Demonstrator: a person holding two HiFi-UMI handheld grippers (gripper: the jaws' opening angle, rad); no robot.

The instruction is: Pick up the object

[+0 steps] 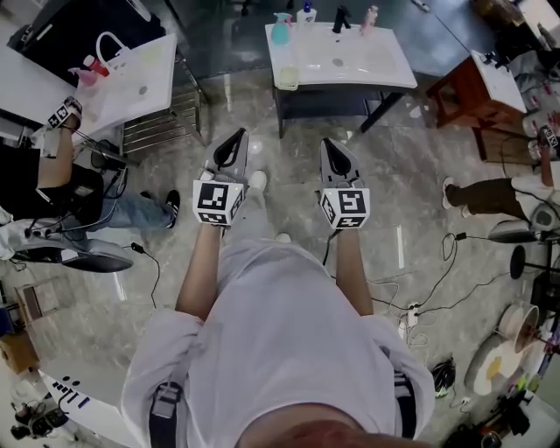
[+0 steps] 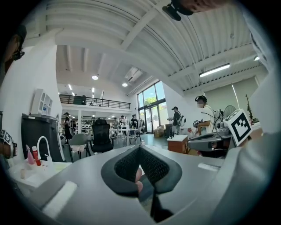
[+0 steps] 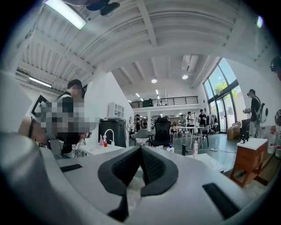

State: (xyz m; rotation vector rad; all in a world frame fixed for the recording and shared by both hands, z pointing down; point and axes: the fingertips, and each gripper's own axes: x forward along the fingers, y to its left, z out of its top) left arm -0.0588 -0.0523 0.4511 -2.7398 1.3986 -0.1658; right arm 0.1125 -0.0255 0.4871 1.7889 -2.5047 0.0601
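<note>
Grey floor (image 1: pixel 262 114), head view: left gripper (image 1: pixel 238 136) and right gripper (image 1: pixel 328 144) point at a white washbasin (image 1: pixel 385 70) carrying bottles (image 1: pixel 280 31); which one is the object cannot be told. Left gripper view: jaws together, empty. Right gripper view: jaws together, empty.

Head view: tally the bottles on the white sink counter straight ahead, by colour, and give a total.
teal bottle: 1
white bottle: 1
pink bottle: 1
Total: 3 bottles, all along the back edge of the sink counter.
</note>
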